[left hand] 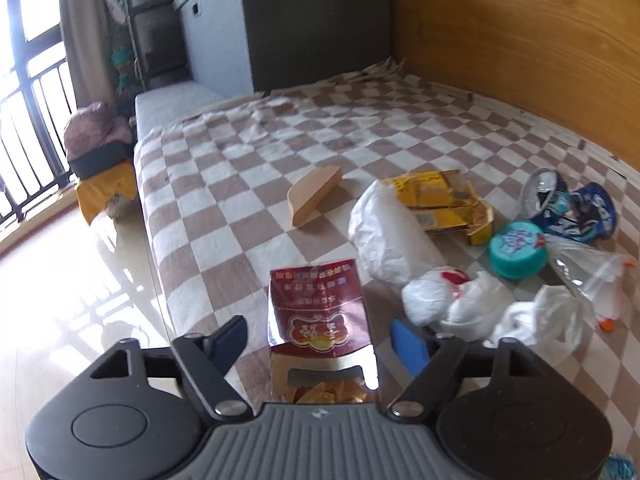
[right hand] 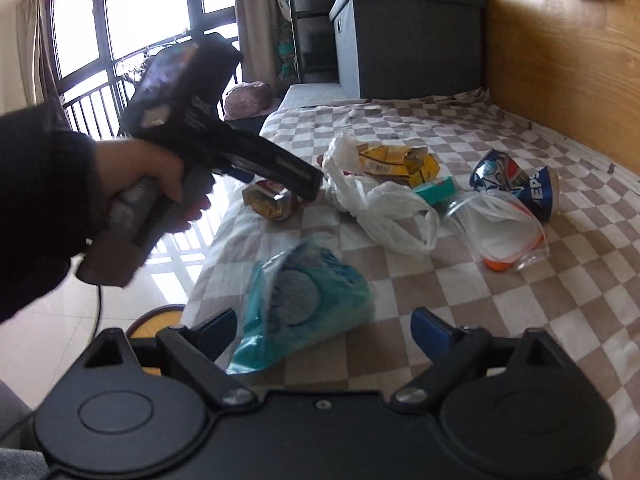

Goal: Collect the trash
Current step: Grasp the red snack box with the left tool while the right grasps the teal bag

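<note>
Left wrist view: left gripper spread, its fingers either side of a red box without pressing it. No piece looks collected yet; brown carton, yellow box, white bags and teal lid lie on the checked bed.

Right wrist view: right gripper spread wide over a teal bag, untouched. Crushed cup beyond; the other gripper crosses the left side

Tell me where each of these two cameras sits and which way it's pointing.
Left wrist: on the left gripper, angled down over the checkered bed; its open fingers flank a red packet.
Right wrist: on the right gripper, over a teal bag; a hand shows.
Shared: yellow carton, blue cup.
</note>
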Motion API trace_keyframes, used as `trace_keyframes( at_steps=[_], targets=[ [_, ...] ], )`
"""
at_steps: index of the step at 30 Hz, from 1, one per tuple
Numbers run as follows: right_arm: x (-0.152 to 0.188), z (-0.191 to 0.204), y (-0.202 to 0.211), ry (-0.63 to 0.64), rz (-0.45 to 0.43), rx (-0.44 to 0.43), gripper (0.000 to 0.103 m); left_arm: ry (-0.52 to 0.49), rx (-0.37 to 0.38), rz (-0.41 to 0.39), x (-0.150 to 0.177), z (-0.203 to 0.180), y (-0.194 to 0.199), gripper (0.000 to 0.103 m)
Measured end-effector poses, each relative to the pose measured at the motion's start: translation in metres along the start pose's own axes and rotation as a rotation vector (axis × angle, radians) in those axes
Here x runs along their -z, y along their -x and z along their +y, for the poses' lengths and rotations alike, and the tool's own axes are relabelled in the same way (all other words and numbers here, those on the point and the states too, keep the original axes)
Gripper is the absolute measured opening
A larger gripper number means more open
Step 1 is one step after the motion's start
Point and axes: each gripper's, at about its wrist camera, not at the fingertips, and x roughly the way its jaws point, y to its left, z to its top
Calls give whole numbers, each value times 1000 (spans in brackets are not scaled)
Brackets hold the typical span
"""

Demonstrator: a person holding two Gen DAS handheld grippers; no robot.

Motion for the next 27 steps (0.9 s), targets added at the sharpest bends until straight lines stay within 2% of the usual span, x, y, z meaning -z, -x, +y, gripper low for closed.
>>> trace_keyframes(
  at_steps=[1, 3, 6, 12, 18, 19, 22, 23, 25, 27],
  targets=[
    [-2, 1, 1, 3, -3, -1, 95, -10, -5, 12, 1, 0, -4, 59],
    [-6, 4, 1, 15, -10, 1, 96, -32, 3, 3, 4, 0, -6, 54],
    [-12, 7, -4, 30, -14, 4, 96, -55, 20, -18, 11, -1, 1, 53],
    [-23, -8, -26, -46, 30, -59, 95, -93, 132, -26, 42, 1, 32, 53],
    [-21, -28, -45, -170, 108, -119, 77, -207, 231, -5, 69, -1, 62, 53],
    [-20, -30, -47, -199, 113, -137, 70, -219, 238, 0, 71, -2, 66, 53],
    [-16, -29, -48, -220, 122, -128, 63, -232, 237, 13, 70, -2, 69, 54],
    [-16, -27, -47, -205, 120, -119, 55, -221, 237, 30, 69, -2, 68, 55],
    [-15, -22, -44, -195, 121, -107, 55, -195, 220, 59, 62, -1, 65, 67],
    [-14, -18, -40, -172, 121, -85, 54, -205, 201, 67, 56, -3, 64, 70]
  ],
)
